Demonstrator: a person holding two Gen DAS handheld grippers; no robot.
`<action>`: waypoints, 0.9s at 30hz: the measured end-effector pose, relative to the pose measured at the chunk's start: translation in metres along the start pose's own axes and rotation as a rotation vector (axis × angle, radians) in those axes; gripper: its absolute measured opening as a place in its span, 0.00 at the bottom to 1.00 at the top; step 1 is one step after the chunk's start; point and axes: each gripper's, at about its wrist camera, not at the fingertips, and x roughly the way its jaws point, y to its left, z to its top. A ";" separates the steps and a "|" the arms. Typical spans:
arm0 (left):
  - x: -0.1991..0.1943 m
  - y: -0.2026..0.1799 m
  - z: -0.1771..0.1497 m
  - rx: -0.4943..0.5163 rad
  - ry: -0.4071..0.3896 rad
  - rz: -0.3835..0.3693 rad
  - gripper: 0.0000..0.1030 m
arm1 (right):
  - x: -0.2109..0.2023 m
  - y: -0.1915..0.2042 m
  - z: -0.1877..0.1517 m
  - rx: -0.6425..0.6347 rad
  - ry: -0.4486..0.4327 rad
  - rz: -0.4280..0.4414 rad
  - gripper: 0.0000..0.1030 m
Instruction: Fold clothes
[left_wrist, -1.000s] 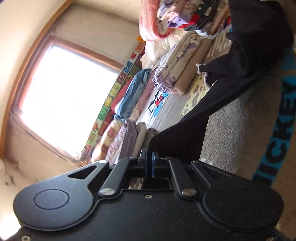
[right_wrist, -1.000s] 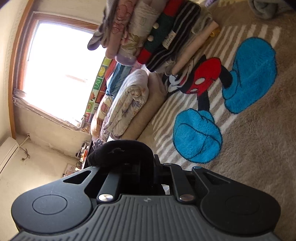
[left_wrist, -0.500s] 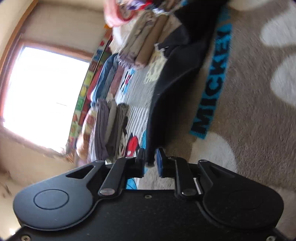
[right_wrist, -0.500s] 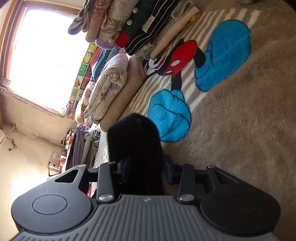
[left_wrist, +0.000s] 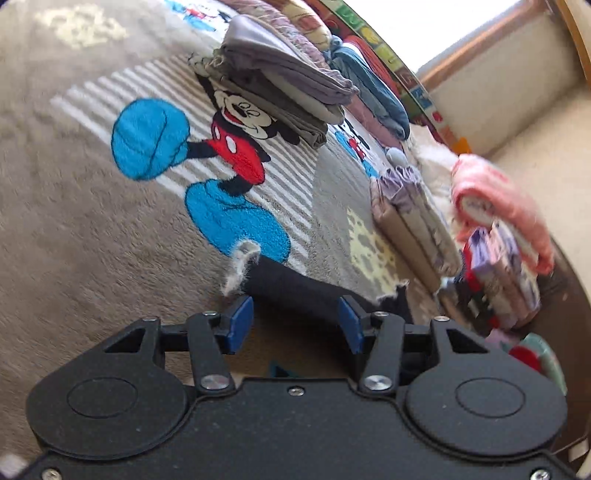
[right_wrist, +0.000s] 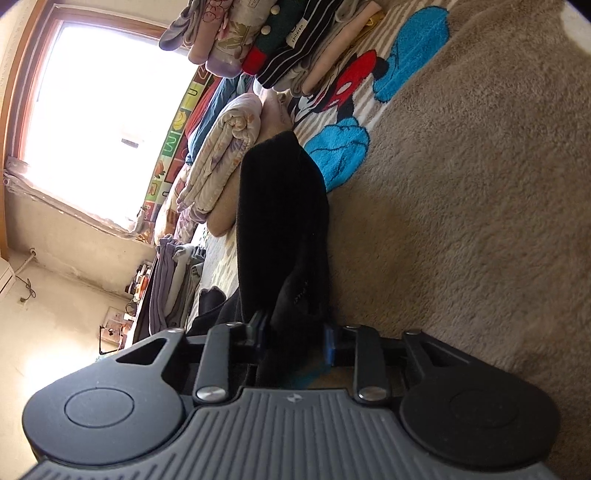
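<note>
Left wrist view: fingers spread wide over the black garment (left_wrist: 295, 291).
Right gripper (right_wrist: 295, 338) pinches black cloth above the plush rug (right_wrist: 461, 221).

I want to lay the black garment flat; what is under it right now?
The black garment lies on the beige cartoon rug, covering its edge of a blue patch. Whatever rug pattern lies beneath the cloth is hidden.
</note>
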 end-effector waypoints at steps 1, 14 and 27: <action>0.003 0.005 0.001 -0.050 -0.007 -0.003 0.48 | 0.002 -0.002 0.000 0.009 0.000 0.008 0.19; -0.033 -0.038 -0.013 0.347 -0.148 0.091 0.02 | -0.022 0.002 0.001 0.138 0.024 0.147 0.16; -0.088 0.035 -0.066 0.256 -0.022 0.177 0.08 | -0.062 -0.024 -0.047 0.242 0.100 0.059 0.15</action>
